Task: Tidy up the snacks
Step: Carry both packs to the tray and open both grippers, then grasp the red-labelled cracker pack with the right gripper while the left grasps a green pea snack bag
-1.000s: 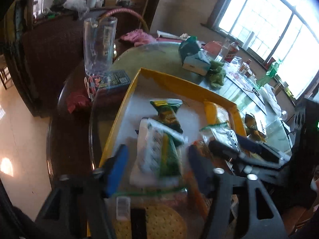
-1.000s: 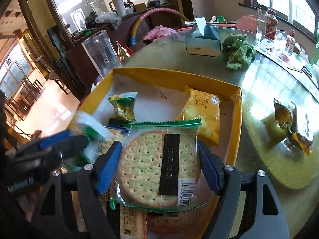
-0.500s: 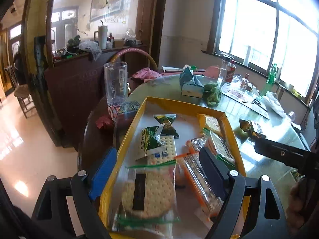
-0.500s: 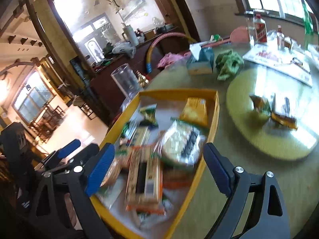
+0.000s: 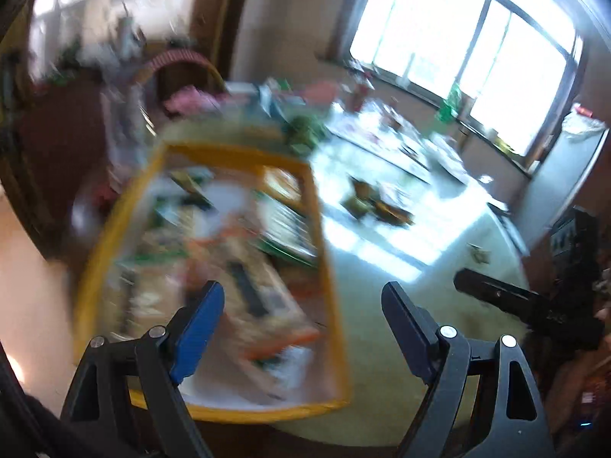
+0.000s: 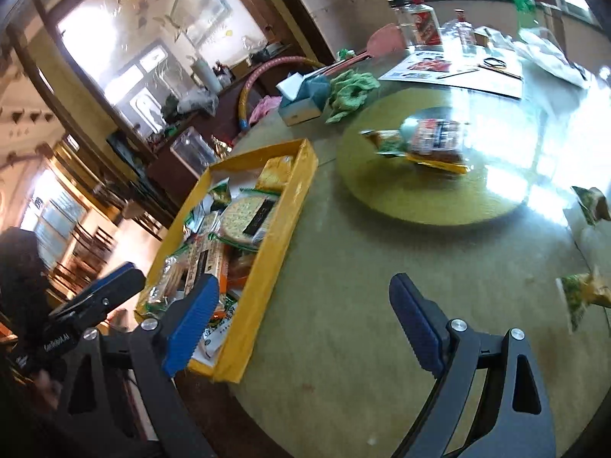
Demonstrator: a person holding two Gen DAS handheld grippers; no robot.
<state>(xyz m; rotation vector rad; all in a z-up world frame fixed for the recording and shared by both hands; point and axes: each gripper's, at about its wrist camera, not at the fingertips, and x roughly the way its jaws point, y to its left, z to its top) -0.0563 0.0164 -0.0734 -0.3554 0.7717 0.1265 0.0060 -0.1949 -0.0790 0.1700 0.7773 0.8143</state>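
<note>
Between the jaws of the right gripper (image 6: pixel 303 322), set wide apart, nothing is held; only bare tabletop (image 6: pixel 343 362) is framed. Jaws of the left gripper (image 5: pixel 301 330) are likewise spread and empty, above the near end of the yellow tray (image 6: pixel 267 267). A second ago a round cracker pack (image 6: pixel 248 215) sat between the right jaws; it is now seen lying inside the yellow tray, released. Both grippers have been drawn back from the yellow tray. Beyond the yellow tray, on the turntable (image 6: pixel 420 206), loose snack packets (image 6: pixel 431 141) remain, with two more packets (image 6: pixel 584 294) further right. Judged: one deposit finished, several snacks still to be collected.
</note>
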